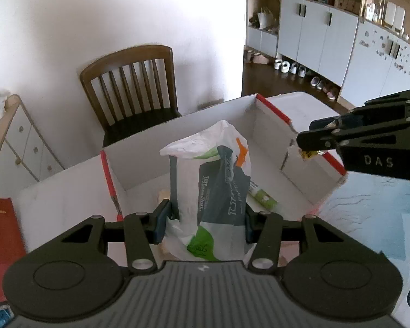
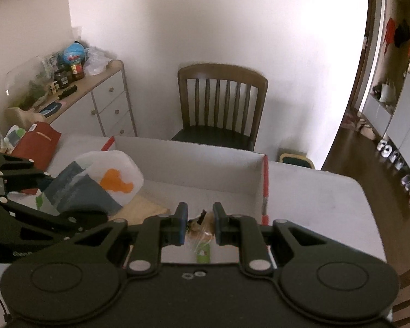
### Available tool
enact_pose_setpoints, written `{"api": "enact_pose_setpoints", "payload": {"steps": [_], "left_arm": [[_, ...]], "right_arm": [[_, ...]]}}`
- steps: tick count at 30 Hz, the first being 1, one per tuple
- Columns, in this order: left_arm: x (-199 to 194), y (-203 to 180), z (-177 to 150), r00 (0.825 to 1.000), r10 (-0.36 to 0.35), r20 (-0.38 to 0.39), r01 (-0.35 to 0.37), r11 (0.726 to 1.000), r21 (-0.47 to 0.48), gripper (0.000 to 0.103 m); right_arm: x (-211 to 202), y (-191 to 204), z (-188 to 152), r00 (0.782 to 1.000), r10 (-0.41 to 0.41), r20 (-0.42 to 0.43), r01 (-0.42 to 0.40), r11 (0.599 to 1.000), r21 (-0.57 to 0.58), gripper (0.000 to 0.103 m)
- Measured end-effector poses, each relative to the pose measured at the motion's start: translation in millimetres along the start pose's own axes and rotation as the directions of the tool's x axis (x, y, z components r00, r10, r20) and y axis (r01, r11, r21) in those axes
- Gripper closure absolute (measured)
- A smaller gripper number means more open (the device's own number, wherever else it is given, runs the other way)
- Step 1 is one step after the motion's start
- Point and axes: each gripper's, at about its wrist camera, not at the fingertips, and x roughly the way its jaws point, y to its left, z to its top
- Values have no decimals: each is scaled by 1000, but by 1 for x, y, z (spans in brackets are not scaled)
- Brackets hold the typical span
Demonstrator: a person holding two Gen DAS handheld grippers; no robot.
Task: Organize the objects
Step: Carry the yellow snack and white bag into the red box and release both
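A white cardboard box with red-edged flaps stands open on the table; it also shows in the right wrist view. My left gripper is shut on a white plastic bag with grey, green and orange print, held upright over the box's inside. The bag shows in the right wrist view. My right gripper is shut on a small clear packet with brown contents, above the box's right side. In the left wrist view the right gripper hangs over the box's right wall. A green tube lies on the box floor.
A wooden chair stands behind the table. A sideboard with bottles and clutter is at the left. A red pouch lies on the table left of the box. A blue patterned cloth covers the table at the right.
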Motion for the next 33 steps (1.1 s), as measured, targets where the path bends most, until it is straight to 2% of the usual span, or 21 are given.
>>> {"api": "enact_pose_setpoints", "payload": {"steps": [13,22,30,33], "left_arm": [[69,16,0,993,16,-116,-17,1000,-9,53],[101,24,0,984,-7,-177,4,1000,-20,53],[118,20,-1,972,-26,-232,23,1000,-12,49],[121,17,-1,970,-37,-241,37,999,-4,43]], "right_arm": [[64,5,-13,993,-36,-113,40,999,30,85],[93,4,-26,982,-41,-182,58,994,91,85],[107,5,-38,970,-34,-243,52,996,69,84],[108,8,-38,967,-21,-254,37,998,59,79]]}}
